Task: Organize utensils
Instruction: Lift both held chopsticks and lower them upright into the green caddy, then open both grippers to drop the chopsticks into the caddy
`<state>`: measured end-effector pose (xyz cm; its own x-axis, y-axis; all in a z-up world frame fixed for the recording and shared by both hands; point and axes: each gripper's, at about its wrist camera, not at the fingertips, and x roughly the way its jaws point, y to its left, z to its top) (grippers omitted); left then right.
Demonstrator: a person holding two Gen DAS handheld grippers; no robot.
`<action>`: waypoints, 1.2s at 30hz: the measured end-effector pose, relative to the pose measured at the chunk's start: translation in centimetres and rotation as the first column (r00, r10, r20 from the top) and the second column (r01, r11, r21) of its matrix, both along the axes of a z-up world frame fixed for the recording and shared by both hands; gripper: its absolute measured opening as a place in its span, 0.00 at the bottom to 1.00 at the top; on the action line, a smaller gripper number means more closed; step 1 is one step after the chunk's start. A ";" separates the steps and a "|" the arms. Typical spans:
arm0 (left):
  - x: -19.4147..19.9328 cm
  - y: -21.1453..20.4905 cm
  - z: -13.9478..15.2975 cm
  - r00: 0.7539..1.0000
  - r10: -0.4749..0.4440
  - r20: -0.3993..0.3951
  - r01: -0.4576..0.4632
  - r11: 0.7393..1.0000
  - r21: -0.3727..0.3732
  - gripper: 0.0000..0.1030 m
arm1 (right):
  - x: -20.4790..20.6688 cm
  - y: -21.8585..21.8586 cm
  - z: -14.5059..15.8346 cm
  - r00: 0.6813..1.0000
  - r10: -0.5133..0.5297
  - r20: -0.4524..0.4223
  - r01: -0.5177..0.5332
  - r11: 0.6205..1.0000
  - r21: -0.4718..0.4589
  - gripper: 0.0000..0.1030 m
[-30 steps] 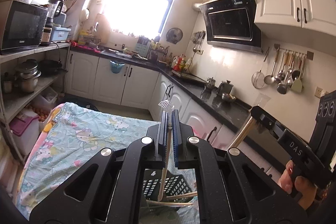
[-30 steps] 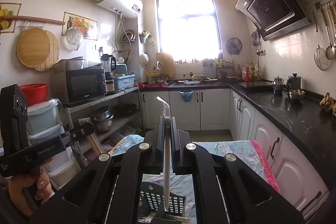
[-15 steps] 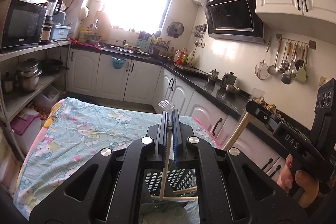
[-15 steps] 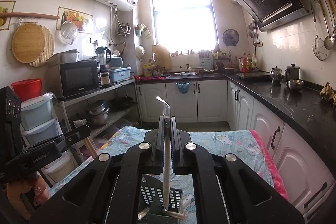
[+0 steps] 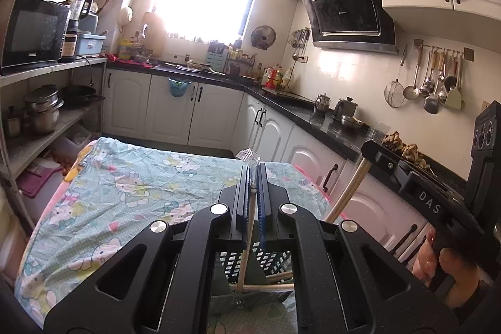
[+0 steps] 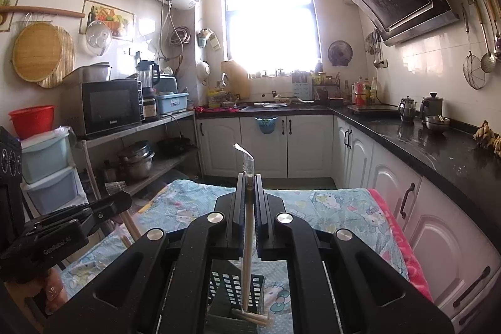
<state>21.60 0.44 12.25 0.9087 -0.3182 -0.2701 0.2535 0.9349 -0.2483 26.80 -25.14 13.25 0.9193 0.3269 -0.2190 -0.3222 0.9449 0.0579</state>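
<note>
My left gripper (image 5: 253, 174) is shut on a pair of wrapped wooden chopsticks (image 5: 245, 246) that hangs down over a dark slotted utensil basket (image 5: 250, 266). My right gripper (image 6: 249, 182) is shut on another wrapped pair of chopsticks (image 6: 247, 255), whose lower end reaches the same basket (image 6: 233, 290). More chopsticks (image 5: 266, 287) lie across the basket. The right gripper shows in the left wrist view (image 5: 374, 152) holding its stick slanted. The left gripper shows at the left in the right wrist view (image 6: 120, 202).
The basket stands on a table with a light blue cartoon-print cloth (image 5: 125, 187). White cabinets under a black counter (image 6: 438, 146) run along the right. Open shelves with pots and a microwave (image 6: 109, 108) stand at the left.
Both grippers have tilted downward with their chopsticks, so more of the table and basket shows. The chopsticks' lower ends have come closer to the basket.
</note>
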 end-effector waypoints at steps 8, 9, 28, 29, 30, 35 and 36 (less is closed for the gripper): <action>0.1 -0.4 -1.4 1.000 -0.005 -0.004 0.005 1.000 0.003 0.02 | 0.6 0.9 -2.0 1.000 -0.018 -0.008 0.018 0.998 -0.053 0.05; 0.1 -0.4 -1.6 1.000 -0.005 -0.006 0.005 1.000 0.003 0.02 | 0.8 1.0 -2.3 1.000 -0.020 -0.015 0.020 0.998 -0.056 0.05; 0.4 -0.5 -3.6 0.998 -0.004 -0.060 0.003 1.000 -0.007 0.02 | 1.4 1.1 -5.4 0.984 -0.037 -0.171 0.029 0.998 -0.052 0.06; 0.5 -0.4 -3.6 0.998 -0.004 -0.063 0.003 1.000 -0.007 0.02 | 1.3 1.0 -5.4 0.983 -0.038 -0.181 0.030 0.998 -0.048 0.07; 0.5 -0.4 -3.7 0.998 -0.003 -0.066 0.002 1.000 -0.008 0.02 | 1.3 0.9 -5.5 0.982 -0.040 -0.186 0.032 0.999 -0.044 0.14; 0.2 -0.2 -3.8 0.997 0.001 -0.080 -0.002 1.000 -0.008 0.07 | 0.5 0.3 -5.3 0.981 -0.043 -0.189 0.039 0.999 -0.024 0.28; 0.2 -0.1 -3.8 0.997 0.003 -0.083 -0.004 1.000 -0.010 0.12 | 0.4 0.1 -5.2 0.981 -0.043 -0.190 0.039 0.999 -0.021 0.32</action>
